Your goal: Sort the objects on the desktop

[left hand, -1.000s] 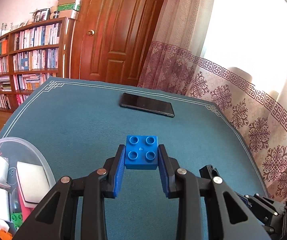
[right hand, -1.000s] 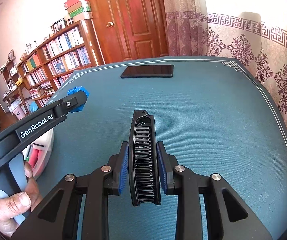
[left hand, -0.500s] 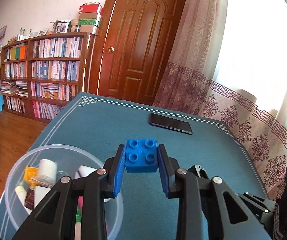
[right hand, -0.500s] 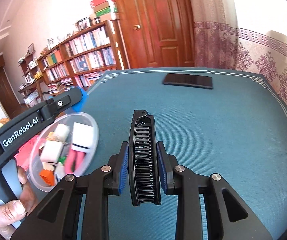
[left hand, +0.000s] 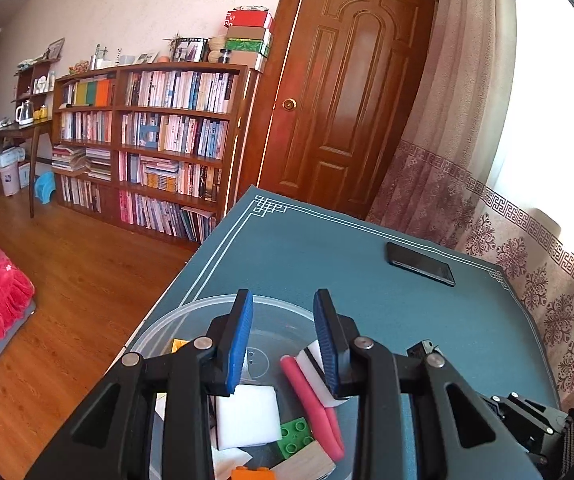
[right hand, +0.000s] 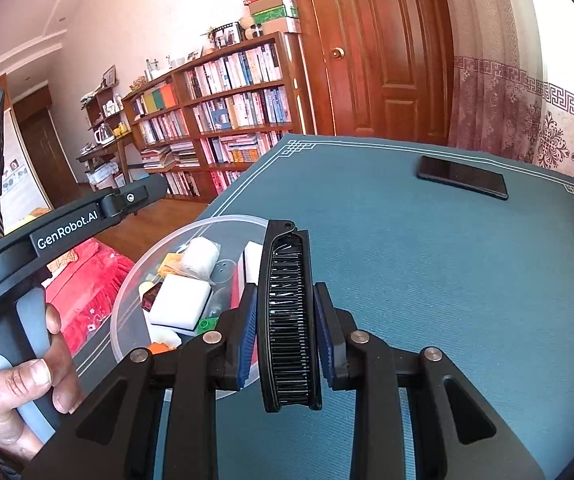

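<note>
While teal felt covers the bench [left hand: 327,264], a clear round plastic tub [left hand: 191,312] at lower centre holds white foam blocks [left hand: 247,416], a pink tube and green bricks. Above it the left claw [left hand: 283,336] gapes empty. The right claw [right hand: 287,320] clamps a black ribbed comb [right hand: 287,312]. A glossy phone [right hand: 463,178] lies upper right.

White lettering "GenRobot.AI" runs along the black arm of the left gripper [right hand: 143,196], at the left in the right wrist view. The lettering on the far bookshelf's spines and boxes is too small to read.
</note>
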{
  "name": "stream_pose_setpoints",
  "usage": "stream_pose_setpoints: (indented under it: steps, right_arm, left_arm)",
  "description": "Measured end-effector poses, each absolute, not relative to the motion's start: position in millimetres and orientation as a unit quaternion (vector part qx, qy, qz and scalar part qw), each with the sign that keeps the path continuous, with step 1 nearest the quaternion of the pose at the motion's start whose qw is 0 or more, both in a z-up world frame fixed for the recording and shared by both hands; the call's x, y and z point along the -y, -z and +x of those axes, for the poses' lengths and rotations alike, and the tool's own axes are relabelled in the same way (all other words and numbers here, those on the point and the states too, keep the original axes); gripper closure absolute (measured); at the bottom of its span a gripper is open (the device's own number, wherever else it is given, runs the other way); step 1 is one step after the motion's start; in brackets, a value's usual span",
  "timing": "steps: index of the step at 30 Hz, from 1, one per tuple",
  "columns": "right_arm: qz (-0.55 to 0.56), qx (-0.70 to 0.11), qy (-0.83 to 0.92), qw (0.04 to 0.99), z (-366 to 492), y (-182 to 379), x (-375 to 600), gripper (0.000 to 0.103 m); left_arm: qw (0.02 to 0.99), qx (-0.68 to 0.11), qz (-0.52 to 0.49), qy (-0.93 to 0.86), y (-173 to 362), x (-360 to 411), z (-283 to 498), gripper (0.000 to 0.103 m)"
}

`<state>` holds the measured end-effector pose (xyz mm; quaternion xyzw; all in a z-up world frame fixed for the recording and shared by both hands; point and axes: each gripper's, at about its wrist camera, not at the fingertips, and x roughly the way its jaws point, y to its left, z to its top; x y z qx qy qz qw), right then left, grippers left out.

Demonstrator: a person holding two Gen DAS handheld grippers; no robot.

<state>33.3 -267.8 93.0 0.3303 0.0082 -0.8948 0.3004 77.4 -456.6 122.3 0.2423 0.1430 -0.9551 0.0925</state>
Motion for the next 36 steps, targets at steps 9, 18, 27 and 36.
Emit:
stream_pose_setpoints:
  steps: [9, 18, 27, 36]
  right_arm:
    - [0.347, 0.044, 0.911, 0.218, 15.1, -81.6, 188.9, 0.074]
    - [0.357, 0.074, 0.918, 0.157, 8.9, -64.3, 117.4, 0.074]
    - [0.357, 0.093, 0.918, 0.145, 8.5, -55.1, 84.6, 0.074]
    - [0.357, 0.109, 0.918, 0.138, 9.4, -52.7, 67.6, 0.074]
  left_arm:
    - [0.014, -0.09, 0.282, 0.955, -102.5, 393.3, 59.2, 0.044]
    - [-0.058, -0.058, 0.337, 0.938, -73.4, 318.8, 44.7, 0.03]
    - [-0.099, -0.046, 0.368, 0.923, -56.2, 273.8, 47.2, 0.025]
    - [-0.115, -0.021, 0.384, 0.916, -43.2, 249.3, 47.2, 0.024]
